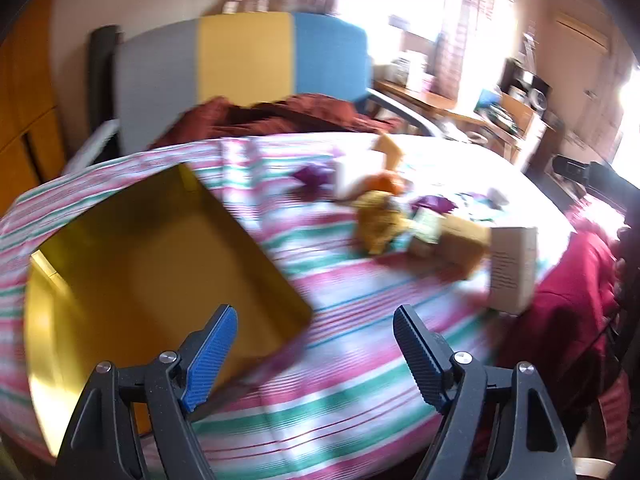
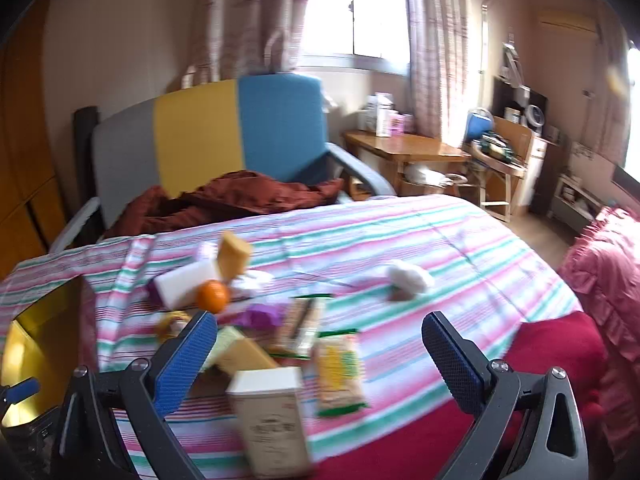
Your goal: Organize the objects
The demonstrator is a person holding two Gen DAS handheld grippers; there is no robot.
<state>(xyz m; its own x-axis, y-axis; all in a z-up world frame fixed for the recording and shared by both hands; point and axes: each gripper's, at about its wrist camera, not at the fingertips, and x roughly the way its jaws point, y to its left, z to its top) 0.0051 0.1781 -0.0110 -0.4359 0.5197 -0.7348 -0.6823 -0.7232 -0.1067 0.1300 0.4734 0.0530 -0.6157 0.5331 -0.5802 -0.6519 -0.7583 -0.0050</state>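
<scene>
Daylight floods in through the window [image 2: 356,8], blowing out the far right edge of the striped bedspread [image 1: 360,360]. Both views smear with motion blur. Fisheye curvature bends everything, corners vignetted black.

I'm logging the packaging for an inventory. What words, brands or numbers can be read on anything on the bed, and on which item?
None can be read.
Tall white-lidded box: dark print on its front, and lines of print on its side in the left wrist view; blurred.
Yellow-green packet: printed, blurred.
White box by the orange: no print shows.
Gold tray: bare.
</scene>
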